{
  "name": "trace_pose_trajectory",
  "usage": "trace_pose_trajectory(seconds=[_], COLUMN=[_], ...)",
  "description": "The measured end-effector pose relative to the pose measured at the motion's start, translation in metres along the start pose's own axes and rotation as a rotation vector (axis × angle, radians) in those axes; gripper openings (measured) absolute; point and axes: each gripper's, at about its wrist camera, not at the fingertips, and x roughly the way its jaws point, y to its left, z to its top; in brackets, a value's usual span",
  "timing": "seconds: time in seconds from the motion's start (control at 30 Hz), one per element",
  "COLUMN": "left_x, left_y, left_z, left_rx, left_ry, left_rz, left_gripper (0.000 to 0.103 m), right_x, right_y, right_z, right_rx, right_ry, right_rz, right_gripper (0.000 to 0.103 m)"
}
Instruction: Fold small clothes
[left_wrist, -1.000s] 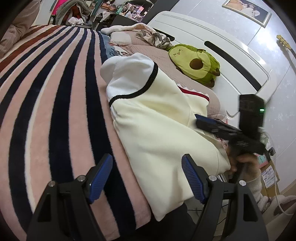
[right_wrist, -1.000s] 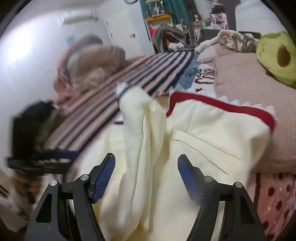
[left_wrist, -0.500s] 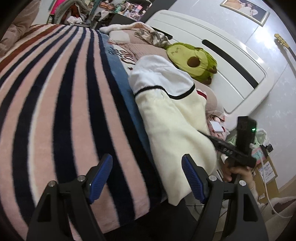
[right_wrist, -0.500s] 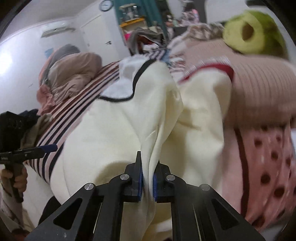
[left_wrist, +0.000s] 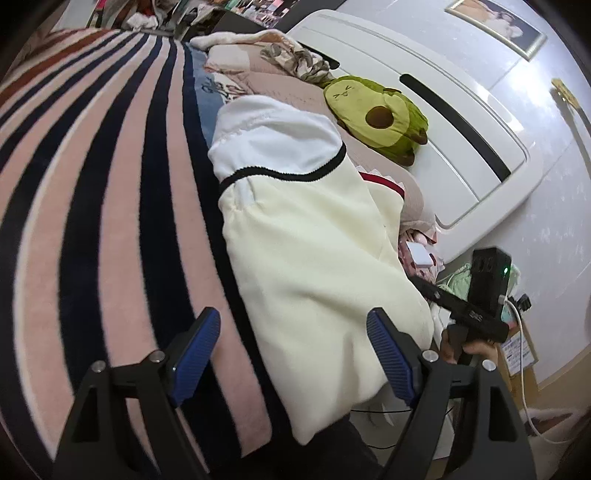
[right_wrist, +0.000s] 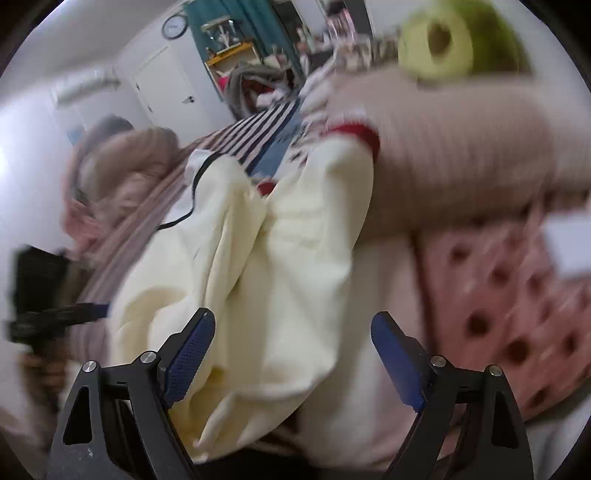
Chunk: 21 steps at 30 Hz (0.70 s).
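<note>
Left wrist view looking along the bed from its near edge, angled down over the striped blanket (left_wrist: 92, 206) toward the white headboard (left_wrist: 436, 110), close above the cream garment (left_wrist: 314, 266). Right wrist view facing the opposite way, toward the door (right_wrist: 166, 92), blurred, very close to the same garment (right_wrist: 280, 266). Both sharing the garment, blanket and avocado plush (left_wrist: 376, 114).
</note>
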Motion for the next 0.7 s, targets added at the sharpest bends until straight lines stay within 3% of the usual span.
trace_pose_trajectory(seconds=[0.07,0.13,0.43,0.5,0.57,0.7], left_x=[0.006,0.015,0.052,0.060,0.064,0.063], left_y=[0.005,0.011,0.021,0.018,0.015,0.009], left_z=[0.002,0.006,0.021,0.022,0.024,0.025], left_rx=[-0.025,-0.049,-0.084,-0.073,-0.062,-0.026], left_ry=[0.014,0.032,0.087,0.097,0.098,0.089], left_rz=[-0.025,-0.053,-0.133,-0.129,-0.119,-0.106], left_gripper=[0.078,0.078,0.077,0.069,0.062,0.047], right_x=[0.009,0.022,0.049,0.050,0.044,0.040], right_y=[-0.016,-0.023,-0.018,-0.013,-0.008,0.000], right_z=[-0.002,-0.001,0.016,0.020,0.027,0.029], right_rx=[0.106,0.160,0.212,0.202,0.158,0.125], right_ry=[0.035,0.060,0.131,0.140,0.112,0.121], right_rz=[0.140,0.213,0.407,0.422,0.358,0.324], right_gripper=[0.085,0.085,0.089,0.089,0.089,0.090])
